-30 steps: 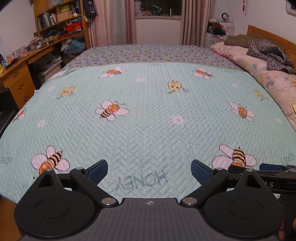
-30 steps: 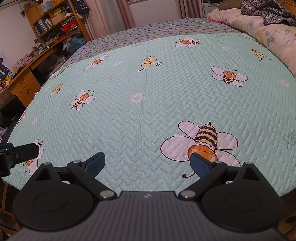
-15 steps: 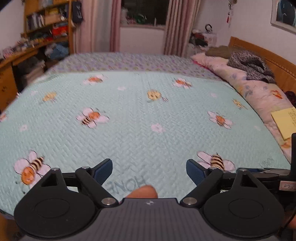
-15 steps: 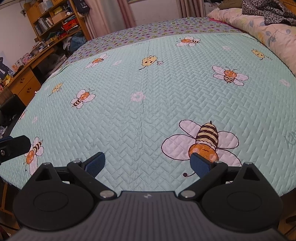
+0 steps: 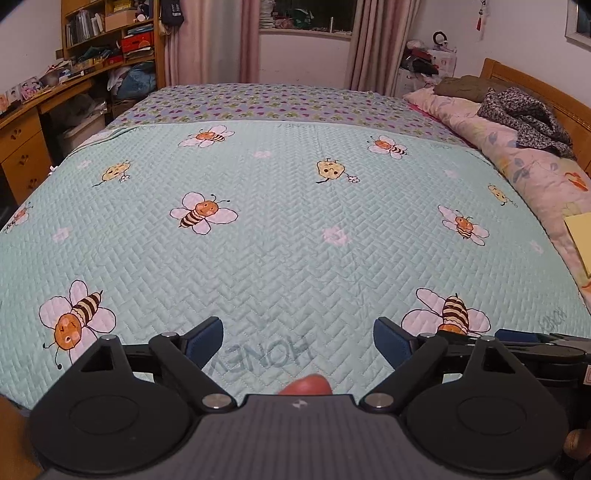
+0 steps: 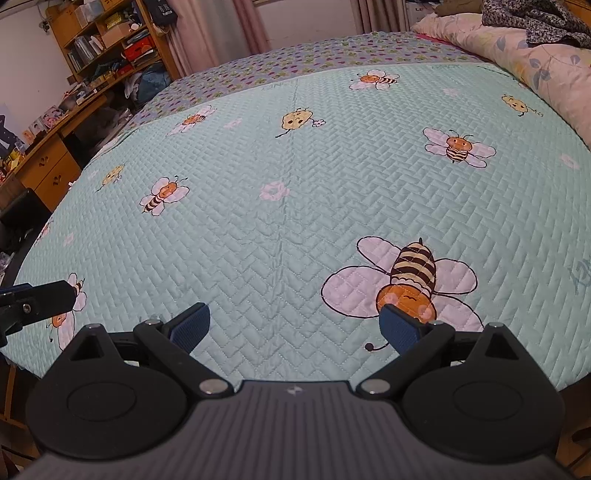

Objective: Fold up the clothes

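A dark patterned garment (image 5: 524,118) lies crumpled on the pink floral duvet (image 5: 532,173) at the far right of the bed; it also shows in the right wrist view (image 6: 535,20). A brown garment (image 5: 465,86) lies behind it. My left gripper (image 5: 298,341) is open and empty above the near edge of the mint bee quilt (image 5: 280,236). My right gripper (image 6: 294,326) is open and empty over the same edge, beside a large bee print (image 6: 406,284). The right gripper's finger shows in the left wrist view (image 5: 535,341), and the left one in the right wrist view (image 6: 37,299).
A wooden desk with drawers (image 5: 22,147) and cluttered shelves (image 5: 110,37) line the left wall. A wooden headboard (image 5: 535,88) is at the right. Curtains (image 5: 376,40) hang at the back. A yellow paper (image 5: 581,240) lies on the duvet.
The left wrist view swung right and then back and settled, now showing a fingertip at the gripper body. The right gripper has barely moved. Both jaws stay open.
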